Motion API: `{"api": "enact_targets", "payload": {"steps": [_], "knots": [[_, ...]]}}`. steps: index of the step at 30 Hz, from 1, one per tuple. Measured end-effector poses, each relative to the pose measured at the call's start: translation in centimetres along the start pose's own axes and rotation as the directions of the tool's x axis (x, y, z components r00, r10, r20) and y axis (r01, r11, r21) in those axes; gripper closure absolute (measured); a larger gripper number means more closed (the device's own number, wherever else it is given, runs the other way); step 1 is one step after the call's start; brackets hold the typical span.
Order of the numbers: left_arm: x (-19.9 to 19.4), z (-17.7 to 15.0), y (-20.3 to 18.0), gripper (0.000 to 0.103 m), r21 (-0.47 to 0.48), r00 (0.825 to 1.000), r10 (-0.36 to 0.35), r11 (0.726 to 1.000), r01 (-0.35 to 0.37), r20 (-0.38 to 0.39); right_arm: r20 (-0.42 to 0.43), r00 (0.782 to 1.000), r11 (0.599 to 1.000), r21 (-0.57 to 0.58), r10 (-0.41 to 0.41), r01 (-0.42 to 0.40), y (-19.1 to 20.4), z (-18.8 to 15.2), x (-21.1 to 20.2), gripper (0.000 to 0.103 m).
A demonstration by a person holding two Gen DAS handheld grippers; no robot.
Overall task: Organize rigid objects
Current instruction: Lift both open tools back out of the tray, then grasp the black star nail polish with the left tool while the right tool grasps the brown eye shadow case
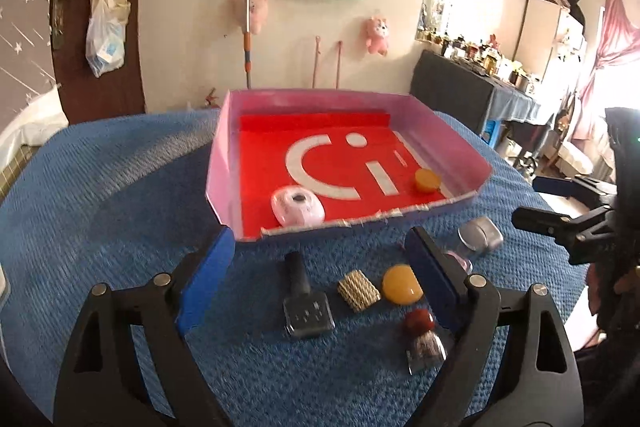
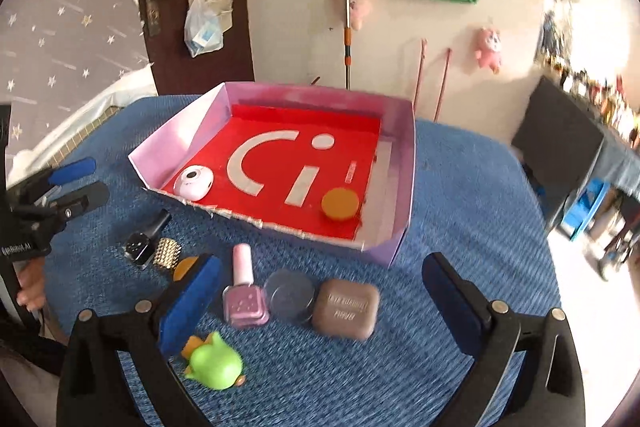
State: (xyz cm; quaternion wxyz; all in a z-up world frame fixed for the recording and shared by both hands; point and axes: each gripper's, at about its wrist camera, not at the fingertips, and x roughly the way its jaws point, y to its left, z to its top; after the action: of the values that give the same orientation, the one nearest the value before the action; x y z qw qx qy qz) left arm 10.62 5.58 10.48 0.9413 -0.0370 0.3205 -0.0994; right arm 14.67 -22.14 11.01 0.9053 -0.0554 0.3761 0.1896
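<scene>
A pink tray (image 1: 219, 163) with a red floor holds a pink round case (image 1: 297, 206) and an orange disc (image 1: 427, 180); the tray's wall also shows in the right wrist view (image 2: 404, 187). My left gripper (image 1: 320, 279) is open above a black-capped bottle (image 1: 306, 301), a gold studded block (image 1: 359, 290), an amber disc (image 1: 401, 284) and a red-capped bottle (image 1: 423, 341). My right gripper (image 2: 324, 301) is open above a pink nail polish (image 2: 244, 291), a clear round lid (image 2: 290, 294) and a brown case (image 2: 347, 308). A green toy (image 2: 214, 363) lies near its left finger.
Blue knitted cloth (image 1: 100, 211) covers the table. A silver-capped jar (image 1: 480, 235) lies right of the left gripper. A wall with hung bags and plush toys stands behind; a dark dresser (image 1: 452, 87) is at far right.
</scene>
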Motion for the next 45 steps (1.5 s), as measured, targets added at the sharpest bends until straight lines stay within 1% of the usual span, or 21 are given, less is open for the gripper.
{"api": "enact_targets", "payload": {"steps": [3, 5, 8, 12, 18, 22, 29, 32, 34, 38, 40, 43, 44, 45], "knots": [[0.4, -1.0, 0.0, 0.016, -0.006, 1.0, -0.002, 1.0, 0.002, -0.016, 0.006, 1.0, 0.999, 0.044, 0.011, -0.011, -0.4, -1.1, 0.4, 0.0], [0.8, -1.5, 0.0, 0.016, -0.009, 1.0, 0.002, 1.0, -0.002, -0.03, 0.008, 1.0, 0.998, 0.055, -0.019, 0.019, -0.5, -1.9, 0.8, 0.0], [1.5, -2.3, 0.0, 0.016, -0.023, 0.998, -0.002, 1.0, 0.001, -0.06, 0.001, 0.999, 0.997, 0.072, -0.033, 0.032, -0.6, -2.8, 1.2, 0.0], [2.3, -2.9, 0.1, 0.016, -0.04, 0.996, -0.005, 0.999, 0.001, -0.091, -0.017, 0.996, 0.994, 0.068, -0.083, 0.084, -0.6, -4.0, 2.1, 0.0], [3.3, -3.5, 0.5, 0.016, -0.07, 0.991, -0.006, 0.998, -0.004, -0.137, -0.047, 0.995, 0.99, 0.106, -0.085, 0.09, -1.2, -5.0, 3.0, 0.0], [4.1, -3.7, 1.0, 0.016, -0.084, 0.986, -0.001, 0.996, -0.013, -0.169, -0.063, 0.995, 0.987, 0.141, -0.073, 0.081, -1.8, -5.3, 3.6, 0.0], [5.4, -3.8, 1.5, 0.016, -0.093, 0.978, 0.019, 0.995, -0.039, -0.209, -0.082, 0.993, 0.983, 0.16, -0.079, 0.092, -2.3, -5.2, 4.6, 0.0], [5.9, -3.9, 1.7, 0.016, -0.099, 0.974, 0.019, 0.994, -0.042, -0.227, -0.109, 0.99, 0.978, 0.177, -0.091, 0.11, -2.8, -5.2, 5.4, 0.0], [6.3, -4.0, 1.8, 0.016, -0.101, 0.971, 0.019, 0.994, -0.045, -0.239, -0.117, 0.99, 0.976, 0.193, -0.081, 0.102, -3.1, -5.3, 5.7, 0.0], [6.7, -4.0, 1.8, 0.016, -0.095, 0.969, 0.022, 0.994, -0.047, -0.245, -0.114, 0.99, 0.974, 0.199, -0.088, 0.11, -3.4, -5.1, 5.9, 0.0], [6.8, -3.9, 1.8, 0.017, -0.091, 0.97, 0.017, 0.995, -0.041, -0.243, -0.115, 0.989, 0.975, 0.189, -0.097, 0.117, -3.5, -4.9, 6.1, 0.001], [6.9, -3.8, 1.6, 0.021, -0.083, 0.971, 0.007, 0.996, -0.028, -0.24, -0.118, 0.989, 0.976, 0.187, -0.092, 0.113, -3.7, -4.7, 6.3, 0.006], [6.9, -3.8, 1.6, 0.023, -0.081, 0.971, 0.004, 0.996, -0.024, -0.239, -0.123, 0.988, 0.976, 0.184, -0.091, 0.113, -3.7, -4.6, 6.4, 0.01], [6.9, -3.7, 1.6, 0.023, -0.081, 0.971, 0.001, 0.996, -0.021, -0.239, -0.126, 0.988, 0.977, 0.182, -0.092, 0.114, -3.7, -4.7, 6.5, 0.016]]}}
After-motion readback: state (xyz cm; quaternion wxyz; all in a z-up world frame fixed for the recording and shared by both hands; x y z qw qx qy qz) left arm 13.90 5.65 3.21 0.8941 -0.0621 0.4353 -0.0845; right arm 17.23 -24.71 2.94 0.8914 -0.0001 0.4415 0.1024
